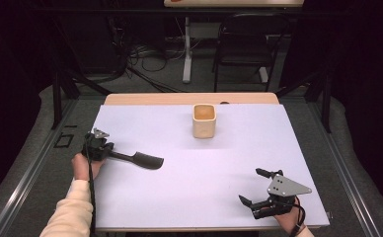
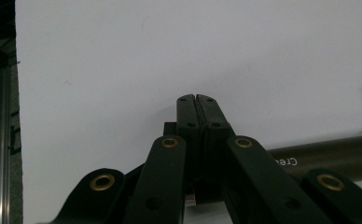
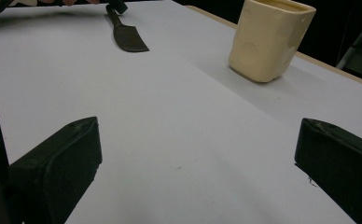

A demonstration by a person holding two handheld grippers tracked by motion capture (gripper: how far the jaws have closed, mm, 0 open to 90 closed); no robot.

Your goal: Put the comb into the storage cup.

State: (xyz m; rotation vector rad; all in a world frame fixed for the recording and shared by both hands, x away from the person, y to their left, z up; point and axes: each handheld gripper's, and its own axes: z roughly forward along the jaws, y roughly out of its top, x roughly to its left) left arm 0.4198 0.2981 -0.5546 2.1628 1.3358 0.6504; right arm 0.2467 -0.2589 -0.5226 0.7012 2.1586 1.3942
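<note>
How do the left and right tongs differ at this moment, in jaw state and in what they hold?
The left tongs are shut, gripping the handle of the black spatula; the right tongs stand wide open with nothing between them. The left tongs sit at the table's left edge, the right near its front right corner. Both are black and hand-held.

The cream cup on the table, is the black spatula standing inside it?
No, the spatula lies flat on the white table, well apart from the cream cup, its handle at the left gripper.
</note>
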